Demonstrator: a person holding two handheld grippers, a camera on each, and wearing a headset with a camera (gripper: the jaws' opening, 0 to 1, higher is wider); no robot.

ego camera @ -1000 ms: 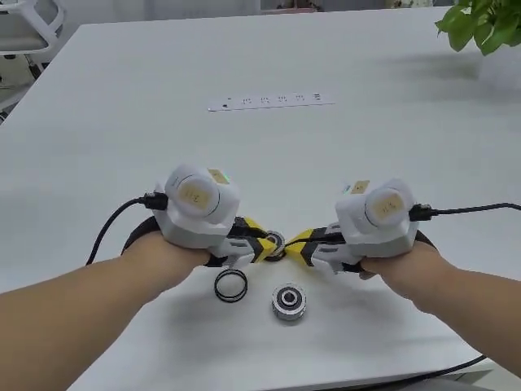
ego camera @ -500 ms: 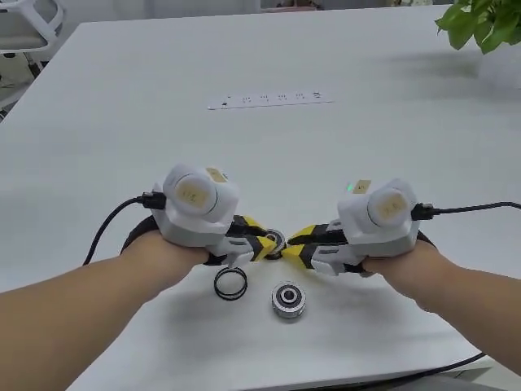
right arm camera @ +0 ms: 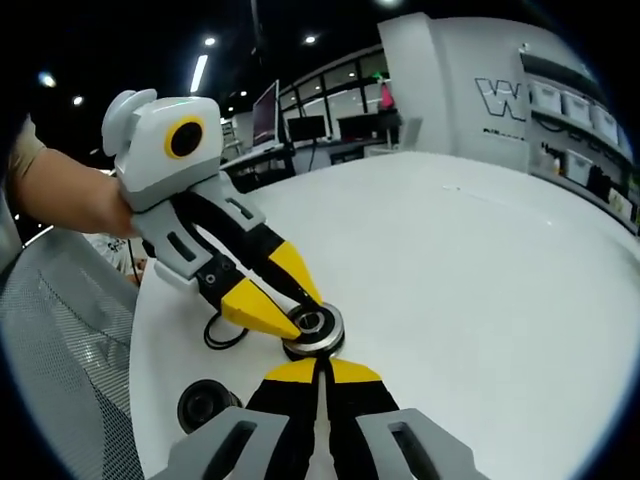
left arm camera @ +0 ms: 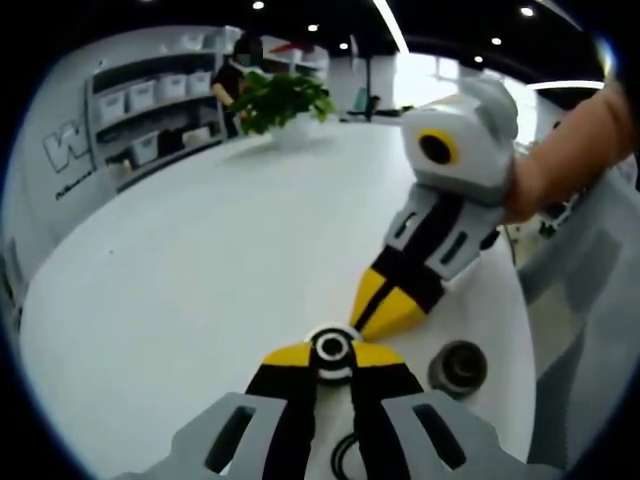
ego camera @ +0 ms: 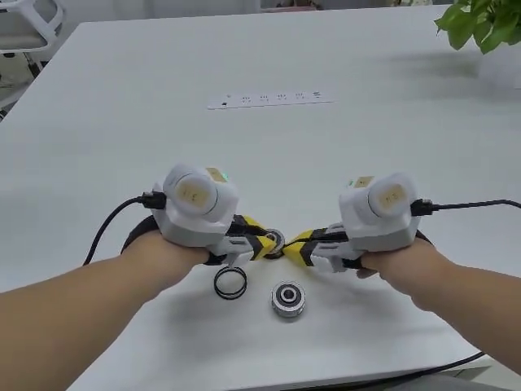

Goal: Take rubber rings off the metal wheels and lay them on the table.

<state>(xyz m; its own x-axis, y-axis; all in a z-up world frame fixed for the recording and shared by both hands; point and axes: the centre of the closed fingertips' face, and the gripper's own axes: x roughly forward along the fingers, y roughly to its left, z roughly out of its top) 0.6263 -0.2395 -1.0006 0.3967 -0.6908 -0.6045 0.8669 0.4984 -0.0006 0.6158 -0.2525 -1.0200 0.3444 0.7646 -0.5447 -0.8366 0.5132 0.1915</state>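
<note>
Just above the table, a small metal wheel (ego camera: 274,240) with a black rubber ring around it hangs between both grippers. My left gripper (ego camera: 263,245) is shut on the wheel (left arm camera: 332,345), one yellow tip on each side. My right gripper (ego camera: 293,242) comes in from the opposite side. Its jaws are shut, pinching the rubber ring at the wheel's (right arm camera: 313,328) near rim, as the right gripper view (right arm camera: 320,369) shows. A loose rubber ring (ego camera: 230,283) lies flat on the white table (ego camera: 269,155) under my left gripper. A second metal wheel (ego camera: 288,299) stands on the table just in front.
A white power strip (ego camera: 270,100) lies at mid-table. A potted green plant (ego camera: 480,24) stands at the far right corner and a white chair (ego camera: 28,24) at the far left. Black cables trail from both grippers. The table's near edge runs just below the second wheel.
My right gripper has shifted slightly to the right and rolled a little, still pinched at the wheel's rim. My left gripper, the loose ring and the second wheel have stayed put.
</note>
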